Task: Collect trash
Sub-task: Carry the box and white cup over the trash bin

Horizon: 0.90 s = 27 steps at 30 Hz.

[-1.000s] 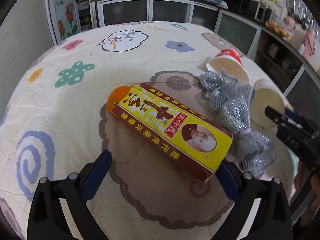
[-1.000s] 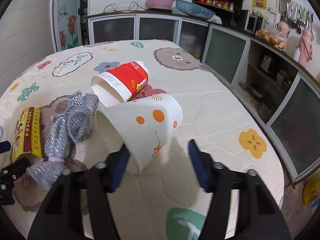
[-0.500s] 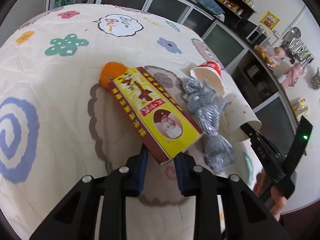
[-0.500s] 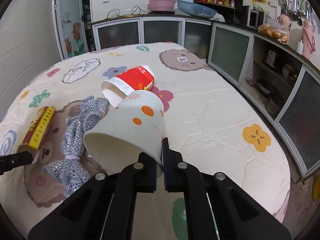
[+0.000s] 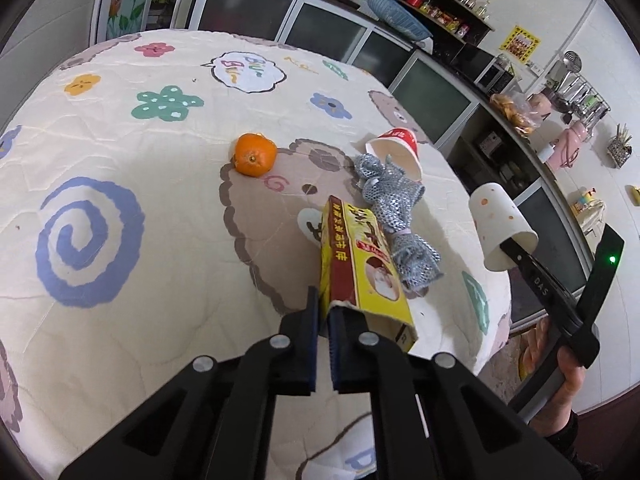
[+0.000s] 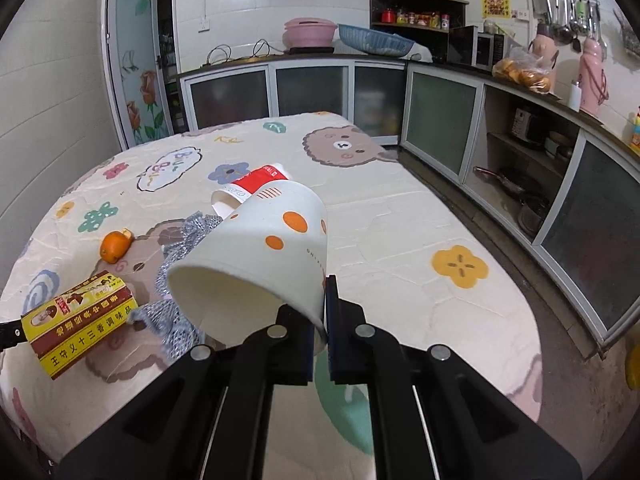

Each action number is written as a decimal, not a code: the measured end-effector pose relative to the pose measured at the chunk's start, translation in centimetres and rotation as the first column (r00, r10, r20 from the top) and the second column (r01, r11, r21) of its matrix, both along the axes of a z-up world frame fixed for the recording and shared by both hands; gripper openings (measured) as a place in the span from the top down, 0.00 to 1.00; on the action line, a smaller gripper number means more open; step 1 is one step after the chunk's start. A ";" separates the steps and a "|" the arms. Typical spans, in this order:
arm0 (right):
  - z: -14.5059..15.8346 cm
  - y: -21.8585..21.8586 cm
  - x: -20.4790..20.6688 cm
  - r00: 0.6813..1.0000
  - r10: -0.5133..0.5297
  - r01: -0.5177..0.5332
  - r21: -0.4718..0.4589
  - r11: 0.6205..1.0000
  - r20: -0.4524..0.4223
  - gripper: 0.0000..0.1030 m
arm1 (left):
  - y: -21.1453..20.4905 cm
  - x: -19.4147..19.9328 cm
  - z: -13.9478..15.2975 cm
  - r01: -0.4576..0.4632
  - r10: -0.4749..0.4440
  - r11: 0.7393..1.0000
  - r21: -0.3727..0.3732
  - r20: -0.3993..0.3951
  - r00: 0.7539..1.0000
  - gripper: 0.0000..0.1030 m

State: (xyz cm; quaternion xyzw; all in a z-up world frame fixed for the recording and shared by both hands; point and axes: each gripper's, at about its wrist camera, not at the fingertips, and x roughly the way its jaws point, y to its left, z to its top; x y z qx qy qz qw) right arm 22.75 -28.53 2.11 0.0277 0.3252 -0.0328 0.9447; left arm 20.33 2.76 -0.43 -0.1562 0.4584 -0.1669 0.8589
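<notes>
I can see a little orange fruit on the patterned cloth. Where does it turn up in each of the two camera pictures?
Left wrist view: the orange lies upper middle, on the cloth beyond the yellow box, beside the brown bear print.
Right wrist view: the orange lies at left, mid-height, above the yellow box.
Shared landmark: the red paper cup on its side, with the silver mesh cloth next to it.
</notes>
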 end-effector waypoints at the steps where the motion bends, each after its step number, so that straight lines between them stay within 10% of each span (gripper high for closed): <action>1: 0.3 -0.1 -0.5 1.000 -0.001 0.001 0.000 1.000 0.006 0.96 | 0.1 -0.4 0.4 0.005 -0.005 1.000 -0.007 0.009 1.000 0.96; 16: 2.5 -4.0 -13.0 0.996 -0.072 0.073 -0.010 0.997 0.047 0.96 | -5.7 -7.2 4.3 0.259 -0.263 0.965 0.049 0.122 0.957 0.96; 27: -0.9 -12.2 -27.4 0.942 -0.329 0.324 -0.085 0.942 -0.065 0.96 | -20.6 -12.8 0.6 0.652 -0.657 0.752 0.097 0.028 0.753 0.96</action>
